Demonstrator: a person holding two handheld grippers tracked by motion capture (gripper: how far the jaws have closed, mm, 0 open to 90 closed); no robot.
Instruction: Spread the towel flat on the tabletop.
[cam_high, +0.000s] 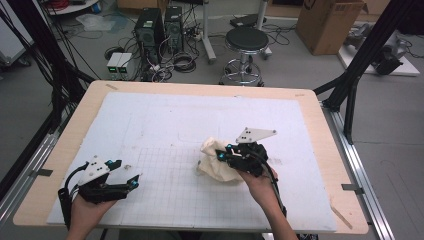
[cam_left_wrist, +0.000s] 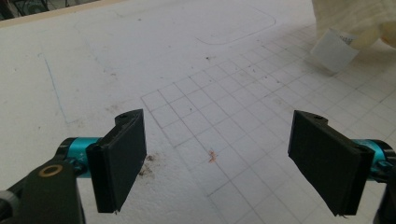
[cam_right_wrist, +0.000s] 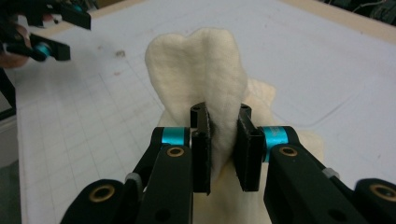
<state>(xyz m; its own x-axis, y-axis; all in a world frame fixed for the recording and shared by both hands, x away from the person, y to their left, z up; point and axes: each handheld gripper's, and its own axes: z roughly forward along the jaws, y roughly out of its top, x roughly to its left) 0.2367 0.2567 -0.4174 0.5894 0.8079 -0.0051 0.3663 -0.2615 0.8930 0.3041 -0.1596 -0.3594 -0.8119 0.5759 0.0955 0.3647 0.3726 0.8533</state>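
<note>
Two hand-held grippers, each black with flat rectangular black pads on its two jaws. The left gripper (cam_high: 120, 176) and right gripper (cam_high: 224, 152) each carry a pale grey three-cornered plate on top, dotted with small dark holes. Bright turquoise metal collars sit behind the pads, and brass-coloured rings mark the pivots. A black cable trails from each gripper. The person's forearms are bare, no sleeves.
</note>
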